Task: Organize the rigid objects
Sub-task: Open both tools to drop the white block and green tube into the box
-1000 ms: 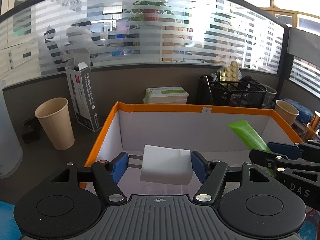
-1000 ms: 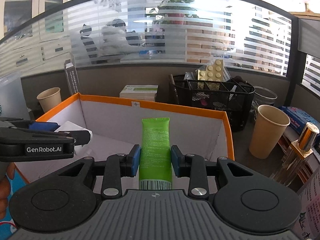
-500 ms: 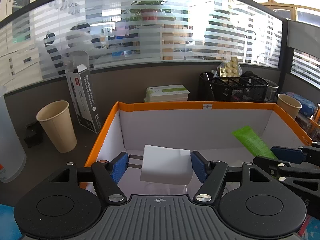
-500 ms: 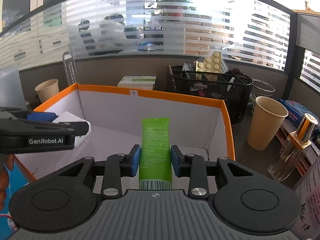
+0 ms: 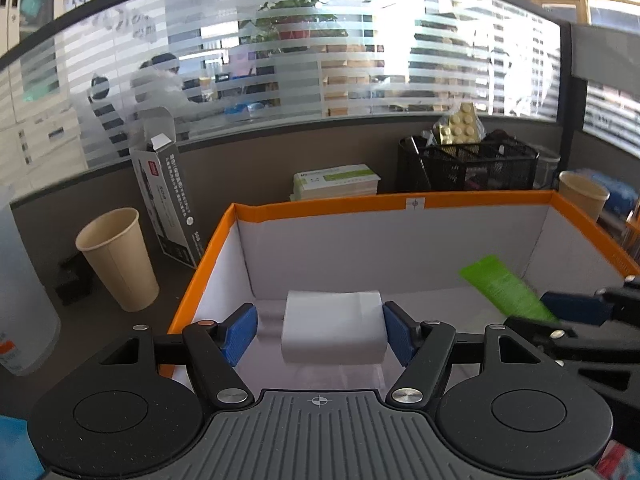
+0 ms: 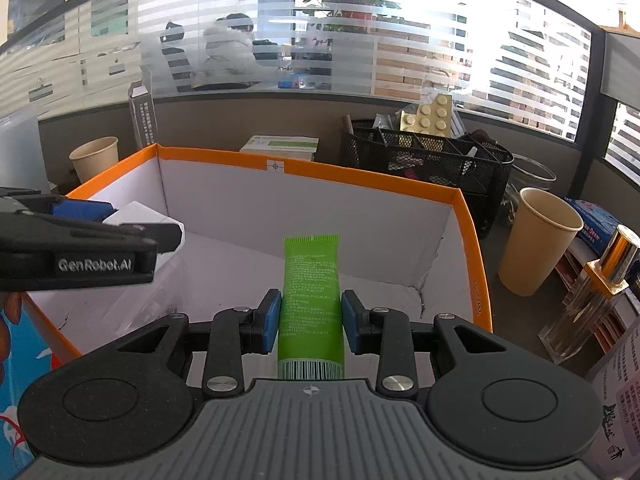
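An orange-rimmed box [image 5: 360, 203] with white inner walls stands in front of both grippers; it also shows in the right wrist view [image 6: 360, 178]. My left gripper [image 5: 320, 334] has its jaws spread, with a white block [image 5: 334, 330] between them; a gap shows beside the left pad. The block sits low over the box's left part and shows in the right wrist view [image 6: 140, 216]. My right gripper [image 6: 310, 320] is shut on a green tube [image 6: 312, 292] over the box's right part. The tube shows in the left wrist view [image 5: 504, 290].
A paper cup [image 5: 116, 256] and a tall dark carton [image 5: 168, 196] stand left of the box. Behind it are flat white-green boxes [image 5: 336, 184] and a black mesh organiser [image 6: 428, 160]. To the right are a paper cup [image 6: 536, 240] and a gold-capped bottle [image 6: 592, 292].
The left jaws have opened off the white block, and the metal prongs seen on its left side no longer show. Both grippers have sunk lower into the box. The right gripper still clamps the tube.
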The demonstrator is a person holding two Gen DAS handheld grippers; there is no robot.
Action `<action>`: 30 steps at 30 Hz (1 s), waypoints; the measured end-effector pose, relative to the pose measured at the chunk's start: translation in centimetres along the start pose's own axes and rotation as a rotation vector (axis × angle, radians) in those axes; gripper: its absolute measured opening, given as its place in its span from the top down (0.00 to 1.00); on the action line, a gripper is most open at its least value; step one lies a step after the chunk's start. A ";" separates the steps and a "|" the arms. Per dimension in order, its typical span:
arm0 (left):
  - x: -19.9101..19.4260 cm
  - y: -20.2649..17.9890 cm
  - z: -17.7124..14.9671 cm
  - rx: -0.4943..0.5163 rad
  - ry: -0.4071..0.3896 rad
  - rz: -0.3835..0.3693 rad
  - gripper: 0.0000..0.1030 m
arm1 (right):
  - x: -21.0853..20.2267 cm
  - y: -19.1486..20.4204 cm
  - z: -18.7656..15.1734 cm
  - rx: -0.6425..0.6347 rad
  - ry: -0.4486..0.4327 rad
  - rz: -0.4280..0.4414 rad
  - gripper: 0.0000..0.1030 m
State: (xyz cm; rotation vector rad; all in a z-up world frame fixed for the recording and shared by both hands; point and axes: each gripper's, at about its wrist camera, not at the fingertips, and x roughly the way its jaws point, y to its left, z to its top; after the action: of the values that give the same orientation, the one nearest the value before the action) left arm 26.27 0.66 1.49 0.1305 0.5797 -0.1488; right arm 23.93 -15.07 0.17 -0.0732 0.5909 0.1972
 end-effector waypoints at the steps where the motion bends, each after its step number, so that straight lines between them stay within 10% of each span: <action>1: 0.1 -0.1 0.0 0.009 0.002 0.006 0.34 | 0.0 0.0 0.0 0.001 0.000 -0.001 0.71; 18: 0.3 0.0 -0.1 -0.043 0.030 -0.059 0.42 | 0.0 0.1 -0.1 0.008 -0.006 -0.005 0.70; 30: -0.8 -0.3 -0.3 -0.038 0.018 -0.035 0.29 | -0.3 0.1 -0.2 0.013 -0.018 -0.004 0.63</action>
State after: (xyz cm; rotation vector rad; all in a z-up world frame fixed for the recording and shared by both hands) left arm 25.39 0.55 1.64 0.0845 0.6022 -0.1705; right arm 23.51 -15.09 0.18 -0.0598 0.5741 0.1897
